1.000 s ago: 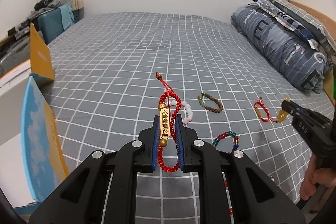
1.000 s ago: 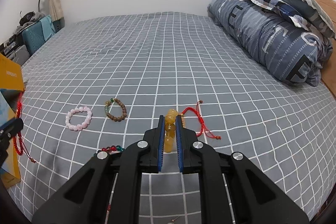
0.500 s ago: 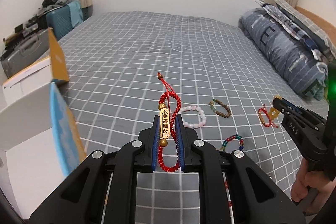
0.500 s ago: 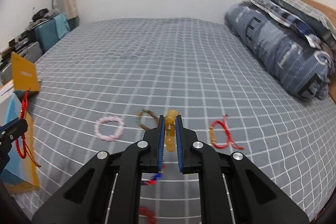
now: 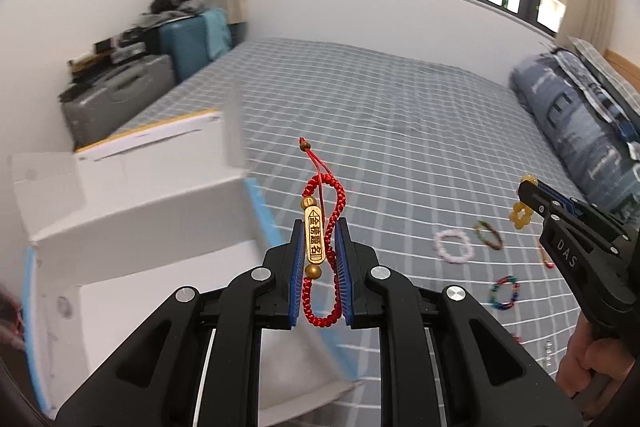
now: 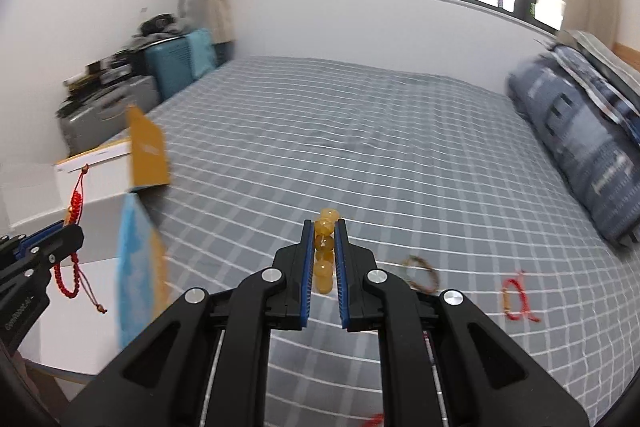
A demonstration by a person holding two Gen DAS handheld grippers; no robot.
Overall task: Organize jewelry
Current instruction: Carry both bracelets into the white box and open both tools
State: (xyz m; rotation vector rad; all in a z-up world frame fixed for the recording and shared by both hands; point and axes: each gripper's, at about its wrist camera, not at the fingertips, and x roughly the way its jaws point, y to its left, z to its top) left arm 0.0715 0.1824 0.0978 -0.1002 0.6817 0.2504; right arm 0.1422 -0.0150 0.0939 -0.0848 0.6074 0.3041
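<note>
My left gripper is shut on a red braided bracelet with a gold bar charm, held in the air over the near edge of an open white box. My right gripper is shut on a yellow bead bracelet, above the grey checked bed. The right gripper also shows at the right of the left wrist view, yellow beads at its tip. The left gripper with the red bracelet hangs at the left of the right wrist view.
On the bed lie a pink bead bracelet, a brown bead bracelet, a multicoloured bead bracelet and a red cord bracelet. A folded blue quilt lies at the right. Suitcases stand beside the bed at the left.
Both grippers have risen and swung left toward the open white box, each carrying its bracelet. The box now fills the lower left of the left wrist view.
</note>
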